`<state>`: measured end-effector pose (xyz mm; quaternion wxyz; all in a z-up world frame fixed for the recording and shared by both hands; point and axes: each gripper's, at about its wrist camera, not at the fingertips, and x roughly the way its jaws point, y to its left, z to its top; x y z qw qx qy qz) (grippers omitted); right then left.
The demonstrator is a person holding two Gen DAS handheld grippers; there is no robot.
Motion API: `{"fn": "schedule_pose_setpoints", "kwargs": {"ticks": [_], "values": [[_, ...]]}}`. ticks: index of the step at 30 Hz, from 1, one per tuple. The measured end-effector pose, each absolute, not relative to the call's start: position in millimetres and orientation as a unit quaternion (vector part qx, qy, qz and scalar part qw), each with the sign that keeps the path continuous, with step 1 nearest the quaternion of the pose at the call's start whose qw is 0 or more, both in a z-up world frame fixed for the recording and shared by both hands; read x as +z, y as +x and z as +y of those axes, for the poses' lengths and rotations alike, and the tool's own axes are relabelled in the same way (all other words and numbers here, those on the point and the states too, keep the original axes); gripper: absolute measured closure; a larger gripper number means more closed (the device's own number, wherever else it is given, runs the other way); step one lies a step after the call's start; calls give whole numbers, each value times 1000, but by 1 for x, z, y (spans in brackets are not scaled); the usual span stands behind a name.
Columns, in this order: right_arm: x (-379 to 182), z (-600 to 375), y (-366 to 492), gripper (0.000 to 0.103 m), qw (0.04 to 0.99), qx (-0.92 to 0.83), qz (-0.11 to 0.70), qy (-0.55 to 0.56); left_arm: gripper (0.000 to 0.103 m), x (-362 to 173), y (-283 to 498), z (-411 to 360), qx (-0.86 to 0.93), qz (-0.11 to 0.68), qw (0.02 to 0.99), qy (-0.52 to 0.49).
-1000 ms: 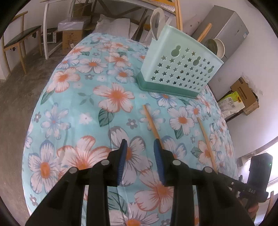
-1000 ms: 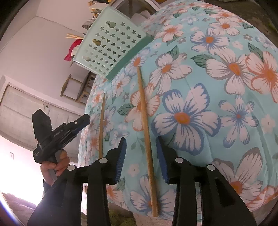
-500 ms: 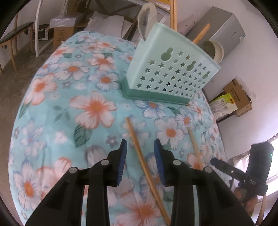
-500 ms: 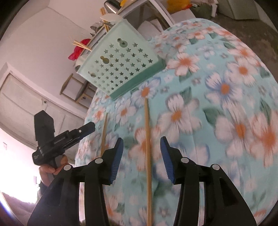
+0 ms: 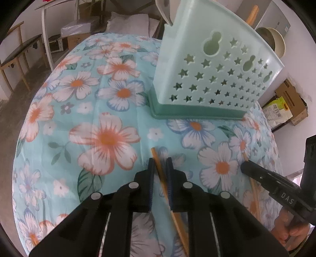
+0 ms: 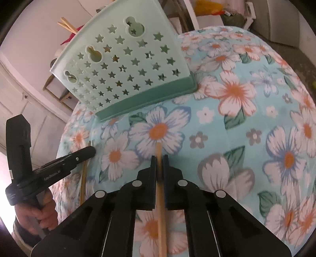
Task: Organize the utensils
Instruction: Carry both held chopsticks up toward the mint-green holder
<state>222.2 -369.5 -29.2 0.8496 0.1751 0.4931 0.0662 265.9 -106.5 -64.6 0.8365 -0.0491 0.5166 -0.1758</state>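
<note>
- Floral tablecloth (image 5: 110,138): pale blue with orange-centred flowers, covers the table on which everything below rests.
- Utensil holder (image 5: 213,65): mint-green plastic, star-shaped cut-outs, darker green base. It stands upright at the far side of the table. Wooden sticks (image 6: 66,24) and a pale spoon-like handle (image 5: 163,8) rise from its top; which compartment each occupies cannot be told.
- Left gripper (image 5: 160,178): fingers drawn close on either side of a chopstick (image 5: 158,160) that lies on the cloth. A narrow gap shows on at least one side, so contact appears partial; a firm grip cannot be confirmed.
- Right gripper (image 6: 159,168): fingers clenched on the second chopstick (image 6: 158,150), pads touching both its sides. The stick's far tip points toward the holder's base, near but apart from it.
- Both chopsticks sit on the near side of the holder, side by side and well apart from each other.
</note>
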Motion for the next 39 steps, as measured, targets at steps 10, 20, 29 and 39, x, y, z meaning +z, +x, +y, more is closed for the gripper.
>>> {"fn": "schedule_pose_setpoints", "kwargs": {"ticks": [10,20,29,39], "values": [[21,-376,209,99,880,76,421,205,95,-17,257,-93,-197,458,862,-94],[81,-385,184,99,913,88,336,214,96,51,236,-65,-220,382,890,-115],[99,-387,174,99,922,93,309,216,101,69,224,-58,-227,359,899,-110],[97,-393,170,99,919,89,313,223,85,25,234,-86,-243,442,862,-54]]}}
